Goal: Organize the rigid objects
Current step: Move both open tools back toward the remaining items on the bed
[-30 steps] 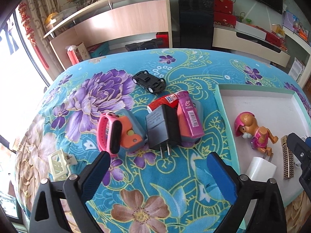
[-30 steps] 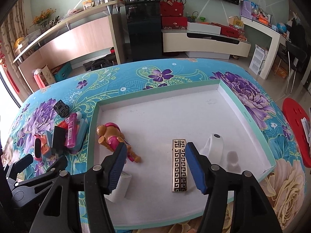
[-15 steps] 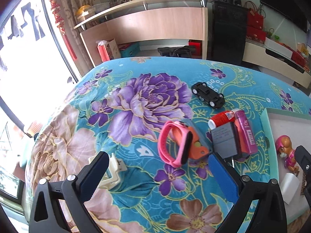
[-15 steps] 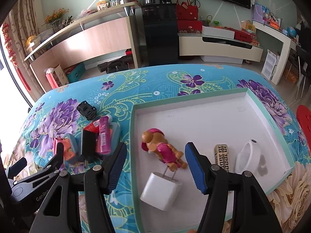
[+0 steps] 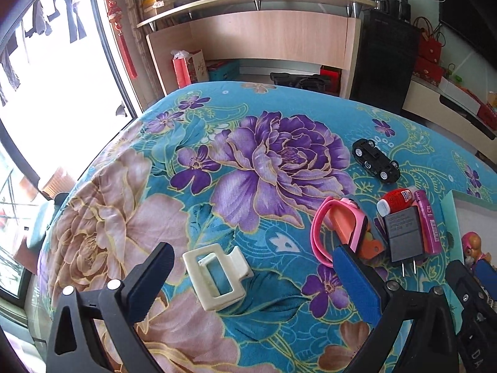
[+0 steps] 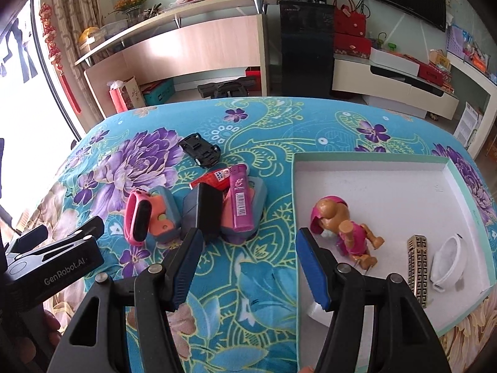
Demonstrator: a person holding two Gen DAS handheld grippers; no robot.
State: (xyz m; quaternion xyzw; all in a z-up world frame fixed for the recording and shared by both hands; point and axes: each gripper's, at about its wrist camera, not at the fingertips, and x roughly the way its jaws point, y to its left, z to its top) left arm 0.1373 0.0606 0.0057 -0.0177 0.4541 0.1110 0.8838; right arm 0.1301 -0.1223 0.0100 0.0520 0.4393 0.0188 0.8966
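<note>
My left gripper (image 5: 254, 283) is open and hovers over a cream hair clip (image 5: 217, 276) that lies on the floral cloth between its fingers, untouched. To the right of it is a pile: a pink watch (image 5: 329, 233), a grey charger (image 5: 403, 233), a pink tube (image 5: 430, 227) and a red tube (image 5: 396, 200). A black toy car (image 5: 376, 160) lies upside down behind them. My right gripper (image 6: 248, 267) is open and empty, over the cloth between the pile (image 6: 205, 211) and the white tray (image 6: 372, 168).
The tray holds a toy dog figure (image 6: 338, 223), a gold patterned lighter (image 6: 419, 267), a white ring-shaped piece (image 6: 449, 261) and a white charger (image 6: 316, 310), half hidden by my right finger. The left gripper's body (image 6: 56, 255) is close at the left. The table edge drops off at the left.
Both grippers have moved left. The left went from above the pile to above the hair clip. The right went from over the tray to the cloth beside it. Jaws unchanged.
</note>
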